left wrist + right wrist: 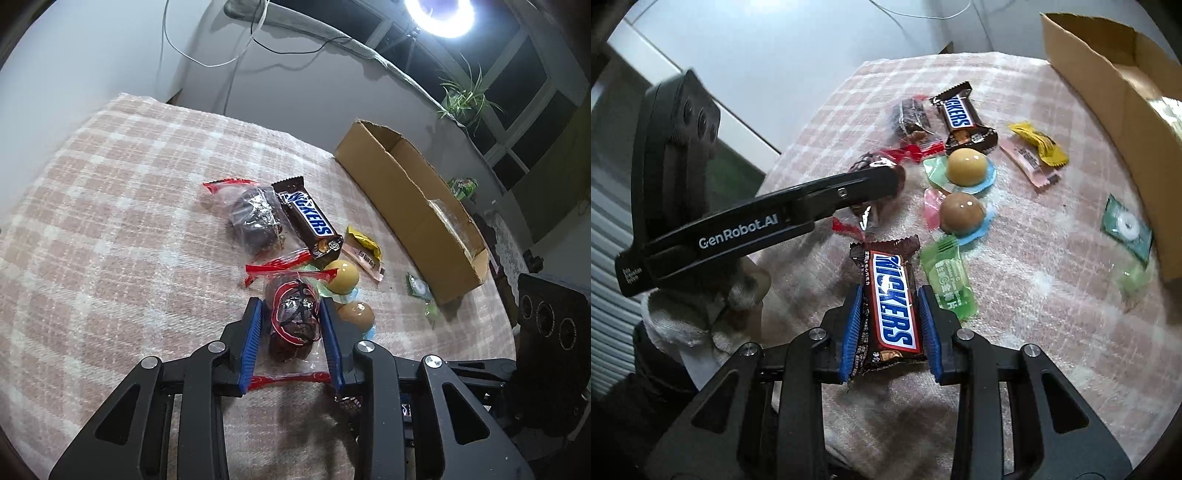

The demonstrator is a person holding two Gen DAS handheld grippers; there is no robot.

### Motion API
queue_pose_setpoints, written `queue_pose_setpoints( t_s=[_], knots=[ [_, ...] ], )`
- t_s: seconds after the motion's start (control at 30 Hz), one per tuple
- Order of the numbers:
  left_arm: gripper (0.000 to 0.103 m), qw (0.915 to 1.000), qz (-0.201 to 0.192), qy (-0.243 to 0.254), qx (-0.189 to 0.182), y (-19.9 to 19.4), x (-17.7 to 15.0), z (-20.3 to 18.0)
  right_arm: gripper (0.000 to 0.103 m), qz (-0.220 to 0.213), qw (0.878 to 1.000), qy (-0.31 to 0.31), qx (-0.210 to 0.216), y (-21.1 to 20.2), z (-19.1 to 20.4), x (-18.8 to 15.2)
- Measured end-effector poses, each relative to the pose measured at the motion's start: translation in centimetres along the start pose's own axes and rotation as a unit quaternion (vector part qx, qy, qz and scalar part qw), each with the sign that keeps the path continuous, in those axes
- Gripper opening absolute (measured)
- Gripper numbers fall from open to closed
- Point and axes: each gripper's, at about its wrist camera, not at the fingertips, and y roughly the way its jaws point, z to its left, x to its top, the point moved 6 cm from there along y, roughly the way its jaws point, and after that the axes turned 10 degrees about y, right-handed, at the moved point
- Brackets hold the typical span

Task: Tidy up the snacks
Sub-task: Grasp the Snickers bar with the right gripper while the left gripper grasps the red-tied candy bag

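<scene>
My left gripper (291,308) is shut on a red-trimmed clear packet holding a dark cake (293,325), low on the pink checked cloth. My right gripper (890,295) is shut on a Snickers bar (892,306) lying lengthwise between its blue pads. The left gripper (886,182) also shows in the right wrist view, over the cake packet. A second Snickers bar (312,219) and another cake packet (256,221) lie further off. An open cardboard box (410,206) stands to the right.
Two wrapped brown eggs (966,168) (962,214), a green packet (947,284), a pink stick (1027,158), a yellow candy (1039,142) and a mint packet (1126,227) lie on the cloth (110,221). A ring light and a plant stand beyond the box.
</scene>
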Motion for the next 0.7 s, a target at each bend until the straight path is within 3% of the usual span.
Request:
queue_pose_setpoints(
  t_s=[0.2,0.3,0.57,0.7],
  knots=[
    [0.030,1.0000,0.000,0.000,0.000,0.0,-0.1,0.0,0.033,-0.007,0.999,-0.034,-0.041,0.1,0.8,-0.2],
    [0.030,1.0000,-0.001,-0.002,0.000,-0.1,0.0,0.0,0.038,-0.007,0.996,-0.049,-0.070,0.6,1.6,0.3],
    [0.030,1.0000,-0.004,-0.005,0.001,-0.4,-0.1,0.3,0.039,0.001,0.992,-0.071,-0.102,1.5,2.0,1.3],
    [0.030,0.9999,-0.007,-0.008,0.000,-0.7,-0.2,0.5,0.039,0.015,0.998,-0.027,-0.056,1.4,1.4,1.8]
  ],
)
